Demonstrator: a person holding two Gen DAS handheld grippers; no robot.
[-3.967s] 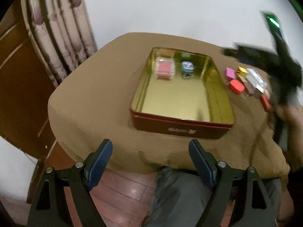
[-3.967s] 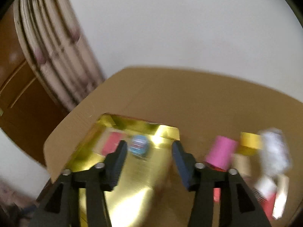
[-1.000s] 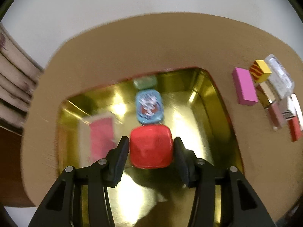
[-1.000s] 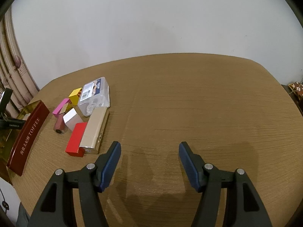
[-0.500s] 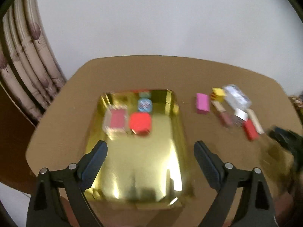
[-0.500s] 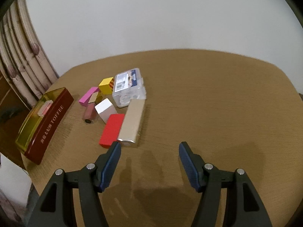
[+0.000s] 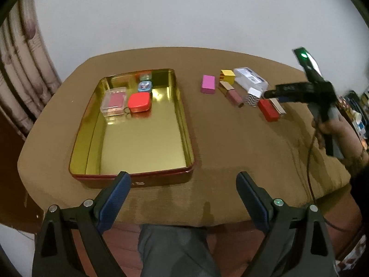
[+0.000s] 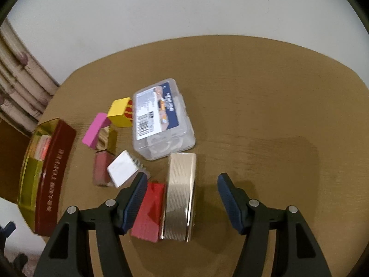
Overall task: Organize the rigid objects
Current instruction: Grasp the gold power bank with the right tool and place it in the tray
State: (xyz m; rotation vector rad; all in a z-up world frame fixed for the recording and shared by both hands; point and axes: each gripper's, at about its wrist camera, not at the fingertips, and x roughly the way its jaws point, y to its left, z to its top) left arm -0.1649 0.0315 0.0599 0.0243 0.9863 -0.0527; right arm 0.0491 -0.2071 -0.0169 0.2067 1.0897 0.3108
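My right hand-held gripper (image 8: 182, 184) hangs released over the loose pile, jaws straddling the gold box (image 8: 181, 194) with the red box (image 8: 150, 210) touching its left side; I judge the gold one is my next pick. My left hand-held gripper (image 7: 182, 184) is spread wide and empty at the near edge of the toffee tin (image 7: 188, 143), clear of its opening. Inside, the red case (image 7: 139, 101), clear case (image 7: 114, 100) and blue tin (image 7: 144, 85) are packed at the far end, leaving room for more. The desk (image 8: 265, 115) is brown and wood-grained; a pale wall and patterned curtain (image 7: 20, 69) stand behind.
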